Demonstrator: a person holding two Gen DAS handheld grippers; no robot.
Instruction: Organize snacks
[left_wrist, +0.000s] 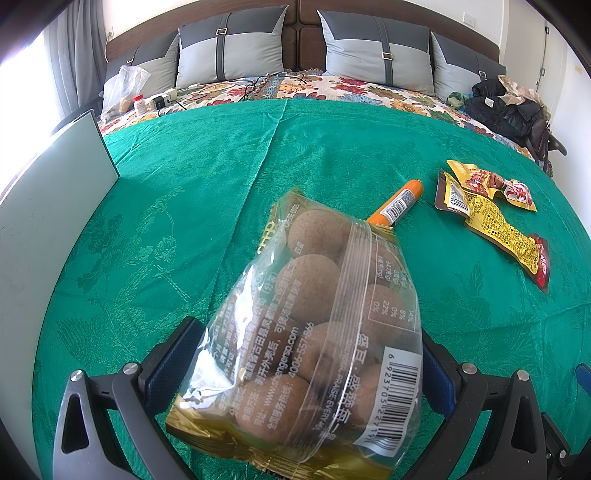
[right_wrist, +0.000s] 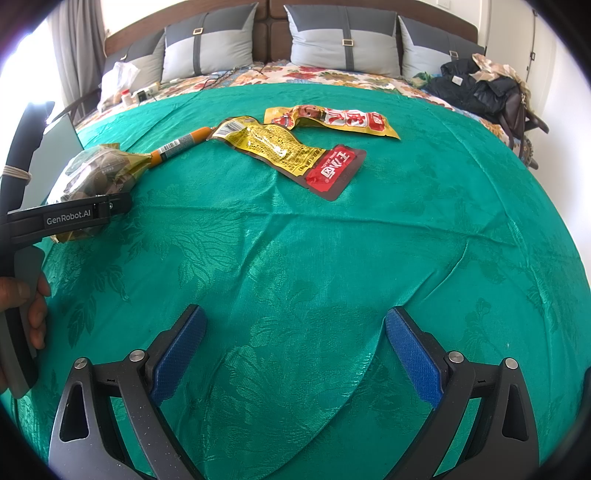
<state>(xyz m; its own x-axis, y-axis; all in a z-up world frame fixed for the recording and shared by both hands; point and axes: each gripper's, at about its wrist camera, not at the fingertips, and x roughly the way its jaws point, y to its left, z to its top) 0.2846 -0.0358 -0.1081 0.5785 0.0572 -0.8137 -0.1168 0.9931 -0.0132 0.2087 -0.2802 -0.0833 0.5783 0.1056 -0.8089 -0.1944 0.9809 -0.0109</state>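
Note:
My left gripper (left_wrist: 306, 373) is shut on a clear-and-gold bag of round brown snacks (left_wrist: 317, 325), its blue pads pressed on both sides; the bag and gripper also show at the left of the right wrist view (right_wrist: 96, 173). An orange sausage stick (left_wrist: 399, 203) lies just beyond the bag on the green cloth (left_wrist: 184, 206). Two yellow-and-red snack packets (left_wrist: 495, 225) lie to the right; in the right wrist view they are the near packet (right_wrist: 291, 155) and the far packet (right_wrist: 332, 118). My right gripper (right_wrist: 295, 354) is open and empty over bare cloth.
A white board or box wall (left_wrist: 55, 206) stands at the left edge. Beyond the green cloth lie a floral bedspread, grey pillows (left_wrist: 229, 48), a plastic bag with small items (left_wrist: 122, 92) at far left and dark clothes (left_wrist: 506, 107) at far right.

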